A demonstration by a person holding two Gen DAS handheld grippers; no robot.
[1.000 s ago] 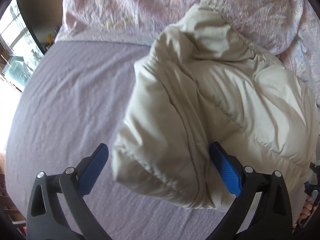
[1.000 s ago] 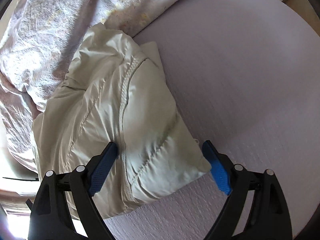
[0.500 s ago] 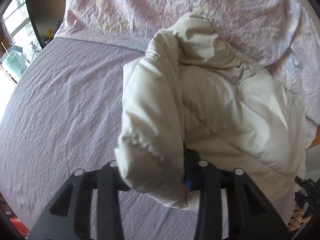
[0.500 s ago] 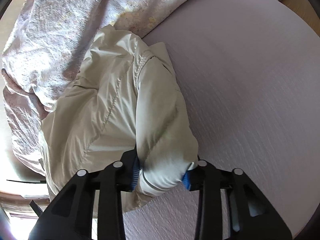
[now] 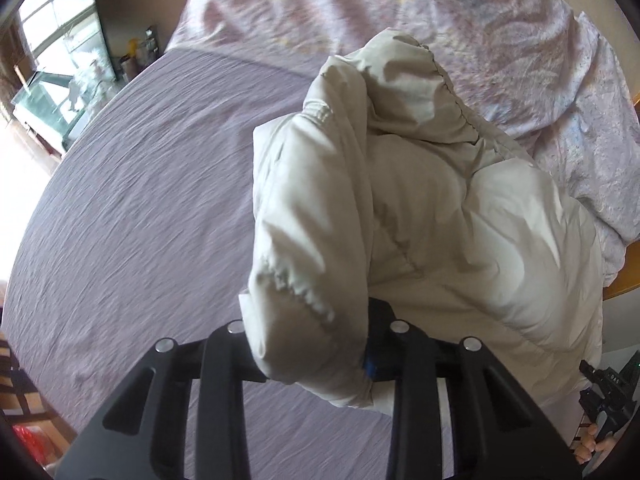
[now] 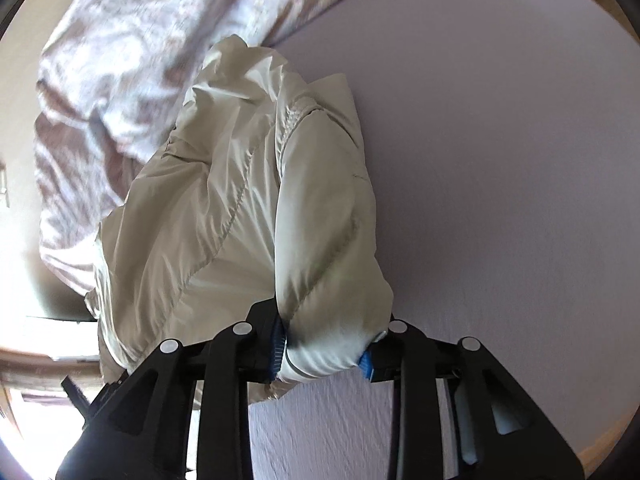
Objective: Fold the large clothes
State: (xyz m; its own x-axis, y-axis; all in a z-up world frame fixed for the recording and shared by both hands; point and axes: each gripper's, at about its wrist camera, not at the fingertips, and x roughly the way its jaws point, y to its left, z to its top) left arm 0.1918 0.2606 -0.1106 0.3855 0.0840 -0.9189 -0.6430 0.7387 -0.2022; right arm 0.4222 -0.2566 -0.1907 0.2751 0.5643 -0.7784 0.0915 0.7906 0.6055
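Observation:
A cream puffy jacket lies bunched on a lilac bed sheet. My left gripper is shut on the jacket's near left corner and holds it raised off the sheet. The jacket also shows in the right wrist view. My right gripper is shut on its near right corner, with the blue pads pinching the fabric. The far end of the jacket rests against the quilt.
A pink floral quilt is heaped along the far side of the bed and shows in the right wrist view too. A window and shelf items stand at the far left. The sheet stretches to the right.
Both grippers closed on the jacket's near corners and lifted them. The jacket edge has risen off the sheet and the views have pulled back and up.

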